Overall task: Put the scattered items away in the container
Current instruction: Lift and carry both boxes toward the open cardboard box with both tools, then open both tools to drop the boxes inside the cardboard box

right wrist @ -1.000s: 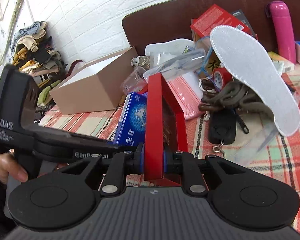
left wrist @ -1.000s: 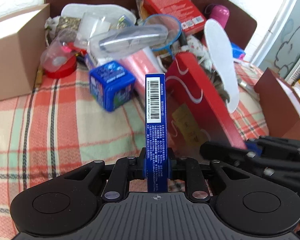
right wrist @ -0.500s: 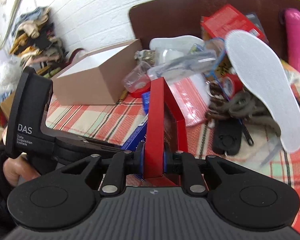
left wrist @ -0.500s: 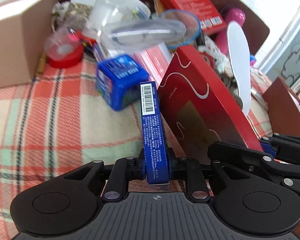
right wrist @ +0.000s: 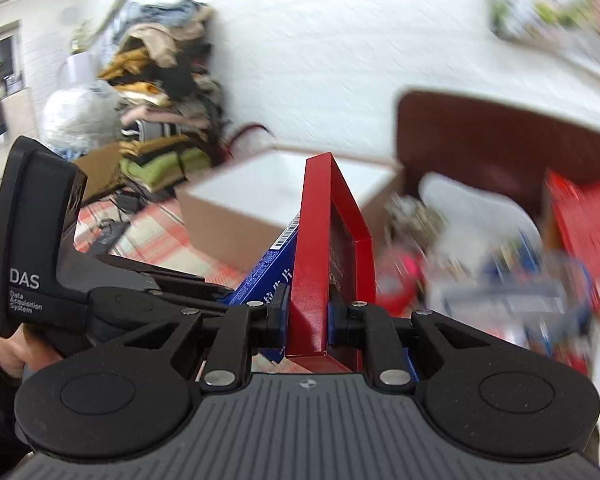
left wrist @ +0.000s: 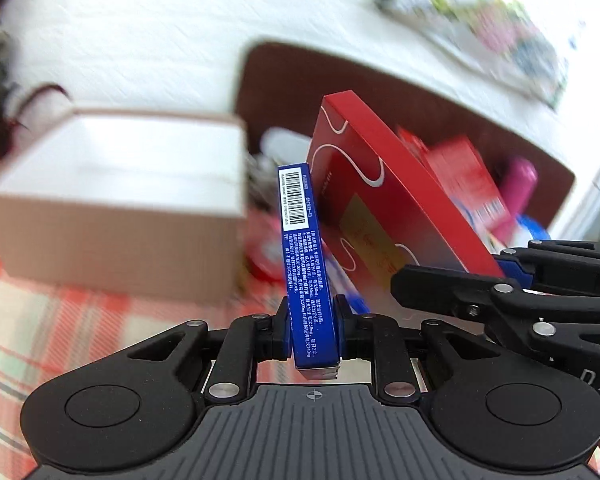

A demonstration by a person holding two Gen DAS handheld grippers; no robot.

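Left claw (left wrist: 313, 334) pinches a thin blue box (left wrist: 304, 248) by its lower end; right claw (right wrist: 307, 318) clamps a red box (right wrist: 320, 256). Both hang short of the carton (left wrist: 112, 216). Tall and end-held, either could pivot, clip the carton's rim, or knock its neighbour loose.

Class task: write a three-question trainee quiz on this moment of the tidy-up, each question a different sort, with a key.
1. True or false: the left gripper holds a red box.
2. Which box does the right gripper hold? A blue, B red, C cardboard.
3. Fill in: the open cardboard box has a ___ inside.

Key:
1. False, it holds the blue box.
2. B, the red box.
3. white
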